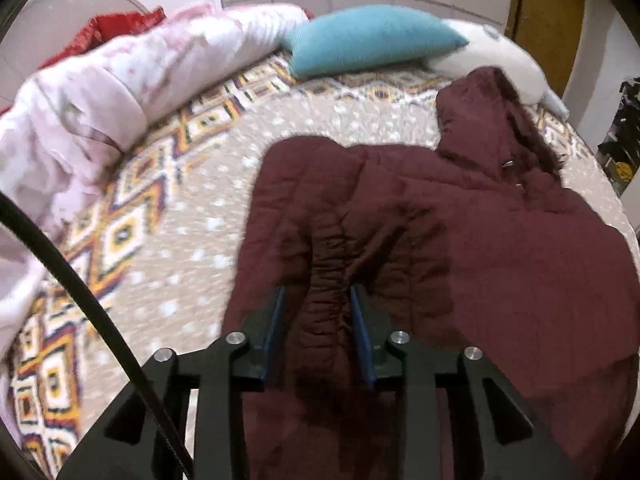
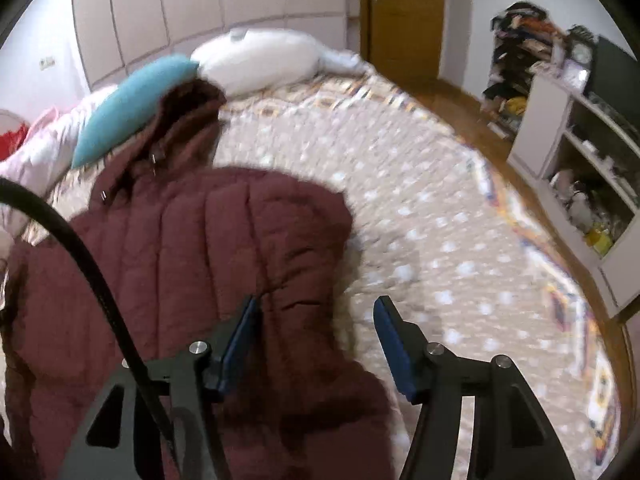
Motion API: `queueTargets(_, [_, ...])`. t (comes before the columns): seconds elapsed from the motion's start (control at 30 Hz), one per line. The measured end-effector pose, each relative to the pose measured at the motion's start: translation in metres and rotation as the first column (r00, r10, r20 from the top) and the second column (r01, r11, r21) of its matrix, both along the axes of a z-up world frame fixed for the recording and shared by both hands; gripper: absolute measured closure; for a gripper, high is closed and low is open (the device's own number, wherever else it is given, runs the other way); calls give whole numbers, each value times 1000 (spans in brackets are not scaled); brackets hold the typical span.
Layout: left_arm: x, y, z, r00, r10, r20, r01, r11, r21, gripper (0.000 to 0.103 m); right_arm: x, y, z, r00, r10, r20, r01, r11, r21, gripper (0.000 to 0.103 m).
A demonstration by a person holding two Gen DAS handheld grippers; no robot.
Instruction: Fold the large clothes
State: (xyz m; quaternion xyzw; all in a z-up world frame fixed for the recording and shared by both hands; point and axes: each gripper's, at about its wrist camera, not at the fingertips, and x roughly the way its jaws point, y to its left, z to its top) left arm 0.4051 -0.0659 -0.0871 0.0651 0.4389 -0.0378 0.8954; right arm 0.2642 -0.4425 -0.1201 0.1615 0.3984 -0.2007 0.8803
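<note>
While both views blur at the edges, the middle of each reads clearly enough:
Jacket: a maroon quilted jacket (image 1: pixel 460 240) lies spread on the bed, hood (image 1: pixel 492 120) at the far end, body reaching to the near edge of both views
Left gripper: the left gripper (image 1: pixel 318 292) sits low over the jacket's near left part; a puckered ridge of the maroon fabric runs up between its blue pads (image 1: pixel 276 320), with a little space on each side, so whether they pinch it I cannot tell
Right gripper: the right gripper (image 2: pixel 316 304) has its fingers spread wide and released; the left pad (image 2: pixel 240 340) lies over the jacket's right edge, the right pad (image 2: pixel 394 344) over bare bedspread
Bedspread: beige with white dots and a patterned border (image 2: pixel 440 220)
Far end: a teal pillow (image 1: pixel 372 38) beside a white pillow (image 1: pixel 496 56), near the hood
Left side: a bunched pink duvet (image 1: pixel 100 96)
Right side: a white shelf unit (image 2: pixel 580 152) on the floor beside the bed
</note>
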Motion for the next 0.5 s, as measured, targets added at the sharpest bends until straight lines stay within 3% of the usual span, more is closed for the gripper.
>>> queueTargets(0.17, [-62, 15, 34, 998, 22, 62, -23, 1000, 13, 58, -50, 16, 45, 999, 22, 48, -18, 996, -91, 39])
queueTargets(0.27, [-103, 22, 55, 992, 18, 128, -24, 999, 43, 52, -79, 22, 63, 997, 22, 67, -16, 996, -90, 39])
queueTargets(0.5, [-187, 27, 104, 946, -13, 325, -41, 987, 158, 36, -138, 32, 83, 994, -1, 106, 7, 998, -61, 38])
